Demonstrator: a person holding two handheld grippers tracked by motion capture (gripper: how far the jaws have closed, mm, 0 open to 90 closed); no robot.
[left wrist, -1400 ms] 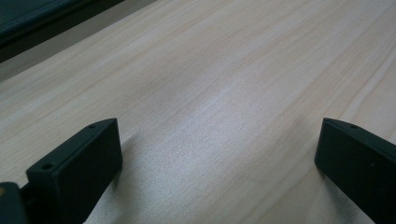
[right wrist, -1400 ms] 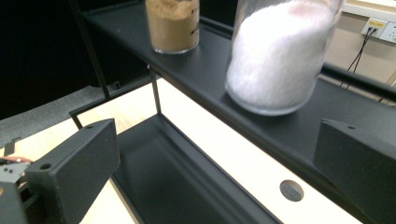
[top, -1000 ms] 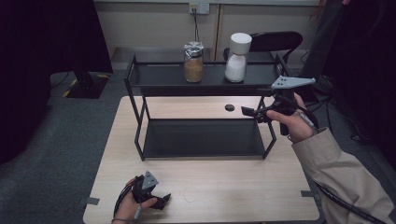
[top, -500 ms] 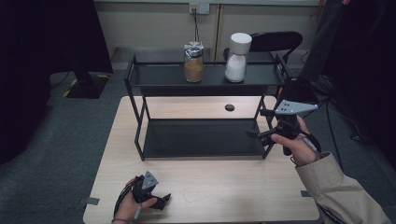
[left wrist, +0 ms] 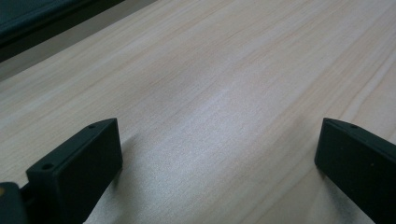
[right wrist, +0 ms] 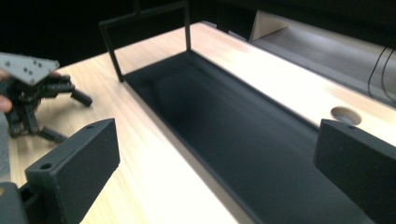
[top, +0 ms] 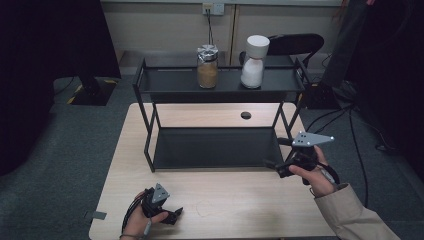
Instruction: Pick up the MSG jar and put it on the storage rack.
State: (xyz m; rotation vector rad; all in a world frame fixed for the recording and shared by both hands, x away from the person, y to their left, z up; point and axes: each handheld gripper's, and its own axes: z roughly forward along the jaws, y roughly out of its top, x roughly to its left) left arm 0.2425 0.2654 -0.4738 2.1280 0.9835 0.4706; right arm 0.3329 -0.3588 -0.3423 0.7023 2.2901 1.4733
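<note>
Right gripper (top: 274, 167) jaws apart, empty, low beside rack (top: 220, 150) lower shelf. Jars (top: 207, 66) on top shelf, well above and ahead. Left gripper (top: 172, 214) apart, resting on table (top: 240, 210). Advice: raise right clear of frame before reaching.

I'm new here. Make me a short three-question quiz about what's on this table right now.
1. True or false: the brown-filled glass jar stands on the black metal rack's top shelf.
2. Which gripper is nearer the rack: A left gripper, B right gripper?
3. Fill in: the white-capped bottle holds something ____ in colour.

Key: 1 true. 2 B. 3 white.
</note>
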